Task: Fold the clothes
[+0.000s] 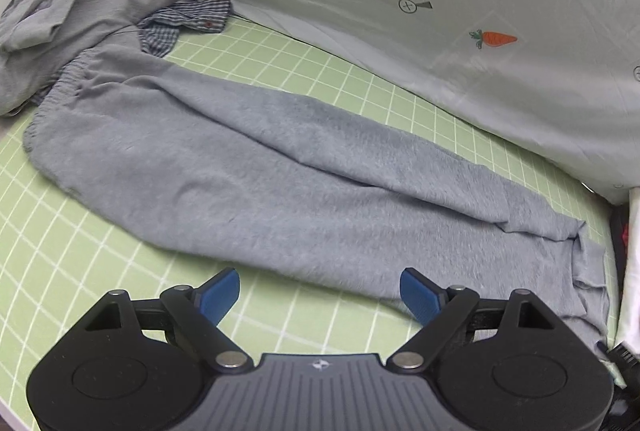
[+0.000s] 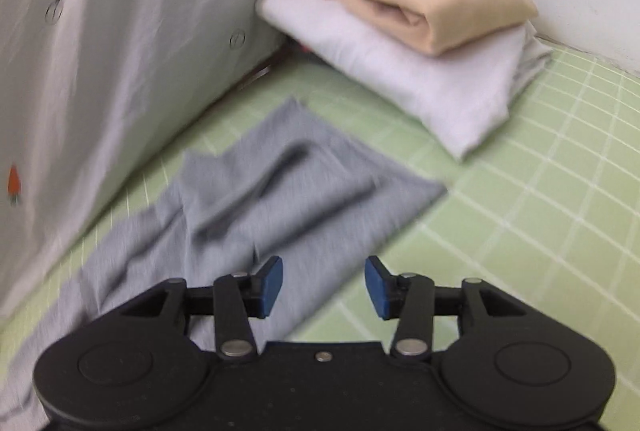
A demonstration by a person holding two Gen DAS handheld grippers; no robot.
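- A pair of soft grey knit trousers (image 1: 248, 167) lies stretched lengthways on the green grid-lined mat (image 1: 80, 263) that covers the surface. The gathered waistband is at the far left and the leg ends are toward the right. One leg seems to lie over the other, which suits a lengthwise fold already made, though the seam line is too soft to be sure.
- The left tool (image 1: 320, 295) hovers just off the near edge of the trousers about midway along. Its blue-padded jaws are spread wide and nothing sits between them.
- The right tool (image 2: 324, 287) hangs over the leg ends (image 2: 280, 187), which lie rumpled with a raised crease. Its jaws are parted too, less widely, and grip nothing. This view is smeared, so I can't say whether the pads touch the cloth.
- With one tool at the middle and one at the cuffs, the pair looks placed to handle the long garment from two spots, so it doesn't sag or twist.
- A crumpled grey garment heap (image 1: 52, 27) with a blue checked shirt (image 1: 184, 23) tucked into it sits past the waistband, unfolded.
- At the far right corner a folded beige garment (image 2: 424, 3) rests on a folded white one (image 2: 420, 79), stacked clear of the working area.
- A pale printed sheet with a small carrot motif (image 1: 400, 31) hangs behind as a backdrop.
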